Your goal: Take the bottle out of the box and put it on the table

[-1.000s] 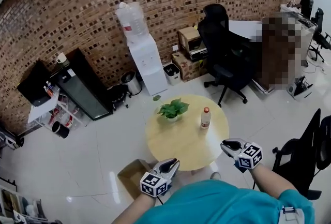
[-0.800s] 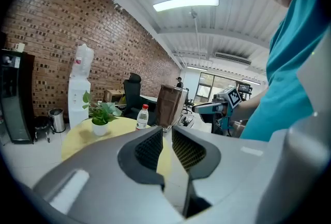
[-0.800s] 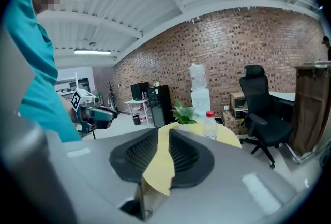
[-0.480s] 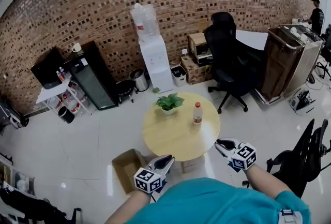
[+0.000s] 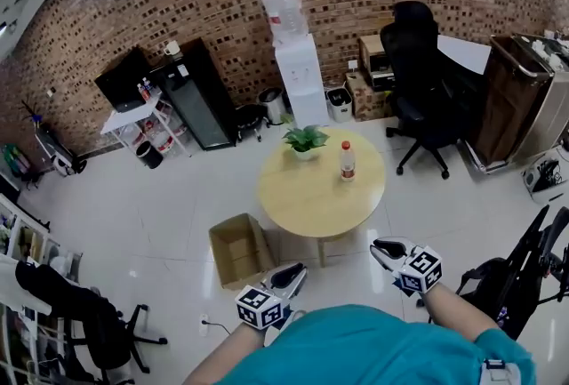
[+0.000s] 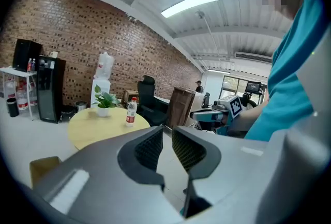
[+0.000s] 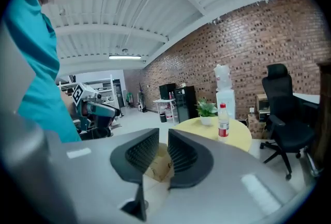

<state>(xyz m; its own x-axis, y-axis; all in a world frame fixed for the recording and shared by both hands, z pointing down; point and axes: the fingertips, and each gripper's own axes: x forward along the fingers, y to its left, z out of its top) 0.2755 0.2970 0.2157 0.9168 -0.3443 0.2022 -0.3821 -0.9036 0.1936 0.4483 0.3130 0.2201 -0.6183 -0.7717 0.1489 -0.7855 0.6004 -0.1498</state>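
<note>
A clear bottle (image 5: 347,161) with a red cap and label stands upright on the round yellow table (image 5: 307,201); it also shows in the left gripper view (image 6: 131,111) and the right gripper view (image 7: 223,119). An open cardboard box (image 5: 240,248) sits on the floor left of the table. My left gripper (image 5: 293,271) and right gripper (image 5: 384,246) hang close to my body, well short of the table. Each gripper (image 6: 166,134) (image 7: 163,136) shows a narrow gap between its pads with nothing in it.
A potted plant (image 5: 305,140) stands on the table's far side. A black office chair (image 5: 427,90), a water dispenser (image 5: 298,81) and a black cabinet (image 5: 200,94) line the brick wall. Another chair (image 5: 524,276) is at my right.
The view has pulled back and up: the table and bottle look farther off, and the whole box has come into sight. Both grippers stay close to my body.
</note>
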